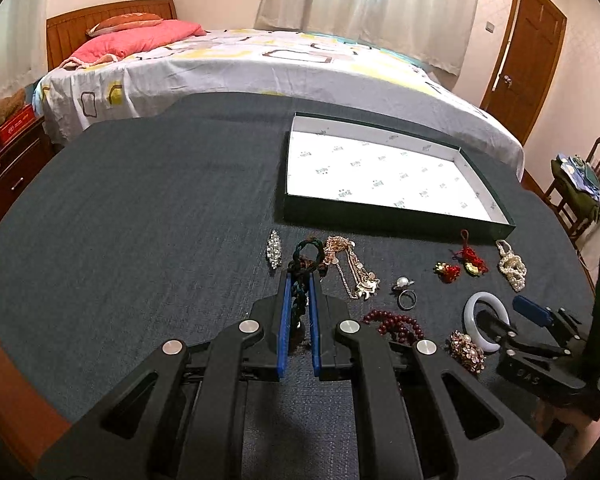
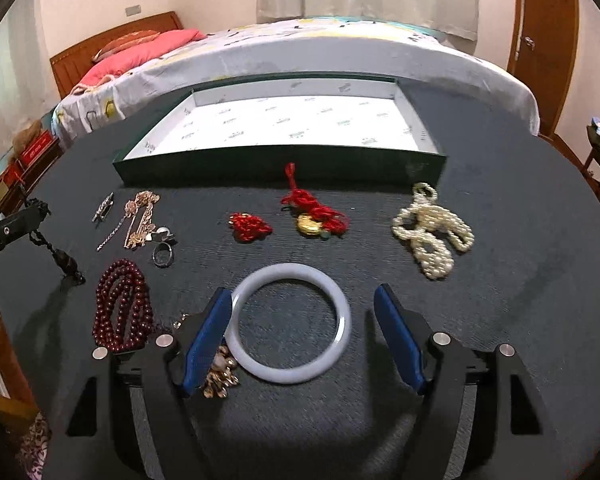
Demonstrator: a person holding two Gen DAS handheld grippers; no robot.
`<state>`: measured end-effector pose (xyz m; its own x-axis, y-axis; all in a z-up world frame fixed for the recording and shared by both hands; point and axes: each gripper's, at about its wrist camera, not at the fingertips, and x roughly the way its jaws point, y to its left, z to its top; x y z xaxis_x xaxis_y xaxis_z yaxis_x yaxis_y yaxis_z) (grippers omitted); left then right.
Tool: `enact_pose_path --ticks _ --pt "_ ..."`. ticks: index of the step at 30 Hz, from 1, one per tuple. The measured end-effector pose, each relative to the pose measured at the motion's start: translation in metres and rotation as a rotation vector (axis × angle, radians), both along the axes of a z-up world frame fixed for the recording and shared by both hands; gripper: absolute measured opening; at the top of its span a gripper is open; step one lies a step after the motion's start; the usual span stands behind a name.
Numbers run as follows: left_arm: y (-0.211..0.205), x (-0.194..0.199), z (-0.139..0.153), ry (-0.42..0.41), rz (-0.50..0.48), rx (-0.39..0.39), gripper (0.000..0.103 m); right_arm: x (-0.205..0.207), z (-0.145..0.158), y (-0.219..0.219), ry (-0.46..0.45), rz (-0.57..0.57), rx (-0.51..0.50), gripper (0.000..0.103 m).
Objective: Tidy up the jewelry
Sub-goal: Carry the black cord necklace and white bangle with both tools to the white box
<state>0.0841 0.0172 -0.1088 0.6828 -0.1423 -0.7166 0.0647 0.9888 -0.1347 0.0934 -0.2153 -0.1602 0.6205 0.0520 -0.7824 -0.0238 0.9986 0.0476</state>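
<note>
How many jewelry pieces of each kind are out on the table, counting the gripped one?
White stone bangle: 1
Rings, pearl-topped and plain silver: 2
Brooches, silver rhinestone and gold cluster: 2
Bead strands, dark red and pearl: 2
Rose-gold chain: 1
Red knotted cords, plain and gold-pendant: 2
Dark green braided cord, in left hand-held gripper: 1
Total: 11

Cloth-covered table: tray, jewelry.
</note>
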Motion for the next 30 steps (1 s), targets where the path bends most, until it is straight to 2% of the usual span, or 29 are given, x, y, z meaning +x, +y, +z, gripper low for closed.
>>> enact_pose_path --ticks 4,10,17,18,19,25,30 --pt "0.001 0.001 -0.002 0.006 0.001 0.001 0.009 0.003 -0.005 0.001 0.017 0.003 -0.009 0.077" --pt "0.0 0.003 -0.005 0.014 -0.002 0.0 0.009 0.001 -0.007 -0.006 0.032 0.001 0.028 0.077" --pt "-0.001 0.002 -0.007 0.019 -0.005 0.003 0.009 0.003 -0.008 0.002 0.036 0.014 -0.01 0.077" --pt "-0.001 0.002 -0.007 0.02 -0.005 0.003 0.009 0.001 -0.008 0.001 0.032 0.013 -0.007 0.075" --pt "-0.001 0.002 -0.007 0.019 -0.005 0.002 0.009 -0.001 -0.008 -0.001 0.024 0.013 -0.008 0.069" --pt "-0.002 0.002 -0.007 0.016 -0.002 0.002 0.009 -0.012 -0.005 -0.014 -0.004 -0.024 -0.008 0.068" --pt "-0.003 0.001 -0.004 0.007 -0.003 -0.002 0.009 -0.02 0.011 -0.023 -0.059 -0.048 -0.019 0.068"
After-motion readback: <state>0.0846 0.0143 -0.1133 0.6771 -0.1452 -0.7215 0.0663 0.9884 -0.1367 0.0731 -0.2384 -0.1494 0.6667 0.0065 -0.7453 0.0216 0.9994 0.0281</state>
